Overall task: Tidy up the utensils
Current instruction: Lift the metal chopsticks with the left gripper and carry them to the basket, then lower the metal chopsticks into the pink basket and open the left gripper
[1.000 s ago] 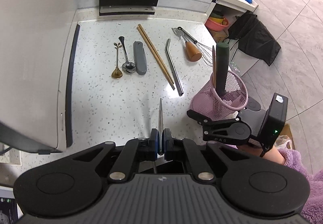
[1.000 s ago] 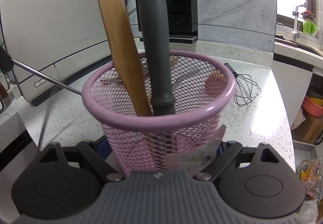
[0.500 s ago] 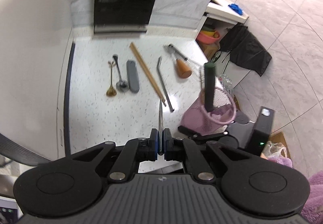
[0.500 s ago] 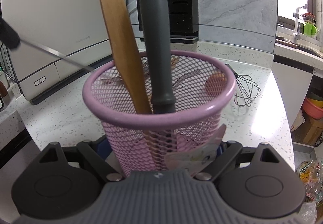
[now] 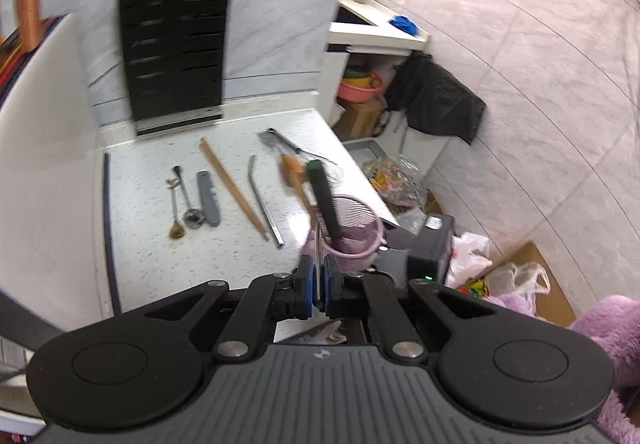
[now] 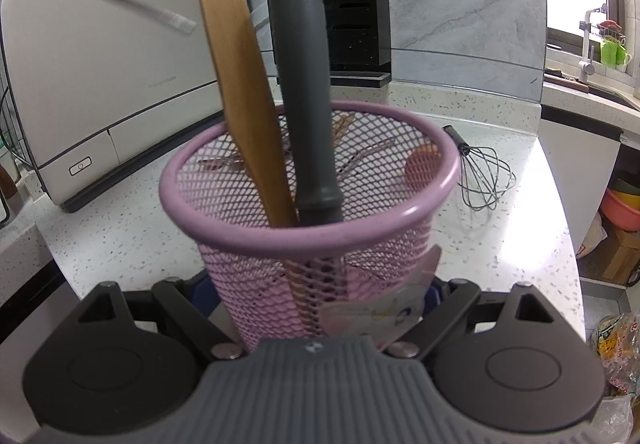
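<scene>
A: The left gripper [image 5: 316,281], clenched on a thin metal utensil [image 5: 317,244], has risen; the utensil's tip now hangs over the pink mesh holder [image 5: 356,240] at one o'clock.

B: Ready to drop in. The right gripper [image 6: 320,294] clasps the holder; a whisk [image 6: 482,173] lies at two o'clock on the speckled counter [image 5: 140,244].

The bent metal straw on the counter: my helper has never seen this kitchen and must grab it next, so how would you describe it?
Start at the black slotted knife block against the wall and look down onto the speckled white counter. In the row of utensils there, find the wooden chopsticks; the metal straw lies just right of them. It is the only thin silver tube, bent at its far end.
</scene>
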Tool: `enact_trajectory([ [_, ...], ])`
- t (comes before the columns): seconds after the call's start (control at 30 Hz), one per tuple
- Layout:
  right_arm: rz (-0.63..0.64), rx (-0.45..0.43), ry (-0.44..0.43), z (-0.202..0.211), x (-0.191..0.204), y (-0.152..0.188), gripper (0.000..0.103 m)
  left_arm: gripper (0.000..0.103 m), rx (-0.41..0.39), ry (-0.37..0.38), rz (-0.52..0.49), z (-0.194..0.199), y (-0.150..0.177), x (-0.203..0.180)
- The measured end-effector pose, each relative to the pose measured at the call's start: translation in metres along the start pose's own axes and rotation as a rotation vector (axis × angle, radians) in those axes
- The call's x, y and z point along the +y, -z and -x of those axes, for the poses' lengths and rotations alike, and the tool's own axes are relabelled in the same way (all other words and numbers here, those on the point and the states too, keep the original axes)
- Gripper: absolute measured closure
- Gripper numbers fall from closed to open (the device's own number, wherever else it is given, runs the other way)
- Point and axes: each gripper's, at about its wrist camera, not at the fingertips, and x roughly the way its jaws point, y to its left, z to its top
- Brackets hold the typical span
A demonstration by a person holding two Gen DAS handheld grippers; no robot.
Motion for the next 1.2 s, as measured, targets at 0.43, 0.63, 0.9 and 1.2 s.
enact_trajectory([
  [0.43, -0.011, -0.010, -0.005, -0.001, -0.007, 0.001, 0.013, 0.098, 0.042, 0.011, -0.104, -0.034, -0.035, -0.026],
  [0.63, -0.011, -0.011, -0.009, -0.001, -0.007, 0.001, 0.013, 0.098, -0.017, 0.023, -0.122, -0.042, -0.054, -0.032],
  [0.9, -0.003, -0.010, -0.009, -0.001, -0.005, 0.001, 0.013, 0.098, -0.118, 0.032, -0.139, -0.046, -0.079, -0.040],
  [1.2, 0.008, -0.014, -0.006, 0.002, -0.001, 0.003, 0.013, 0.098, -0.037, 0.036, -0.108, -0.087, -0.076, -0.029],
])
